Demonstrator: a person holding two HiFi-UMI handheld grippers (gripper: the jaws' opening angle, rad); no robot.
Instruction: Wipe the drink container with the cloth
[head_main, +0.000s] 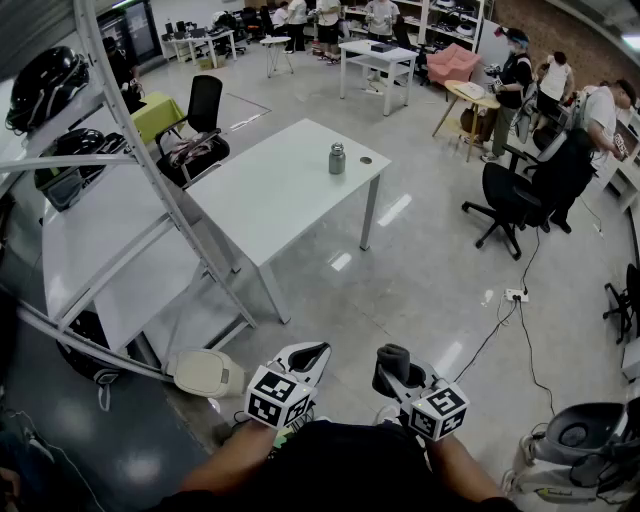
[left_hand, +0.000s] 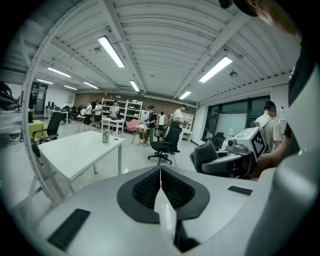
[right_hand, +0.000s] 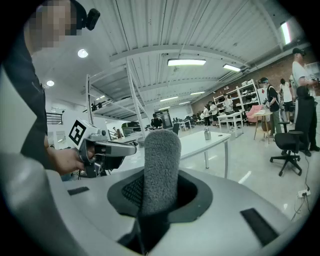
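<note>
Two grippers held low, one cloth (right_hand: 161, 165) gripped, one drink container (head_main: 337, 158) far off on the counter (head_main: 270, 190).
Nearest, the left gripper (head_main: 308, 352) has its fingers (left_hand: 147, 190) pressed together with nothing between them; beside it the right gripper (head_main: 393, 362) has its fingers (right_hand: 128, 192) clamped on the rolled grey cloth, whose long axis runs out along them, its free end poking past the tips; well beyond both, the metal drink container stands upright near the far end of the white counter.

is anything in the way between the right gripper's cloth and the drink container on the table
Nothing visible. Bare floor lies between the right gripper, shut on the grey cloth, and the white table; the drink container stands in the open near its far corner.
</note>
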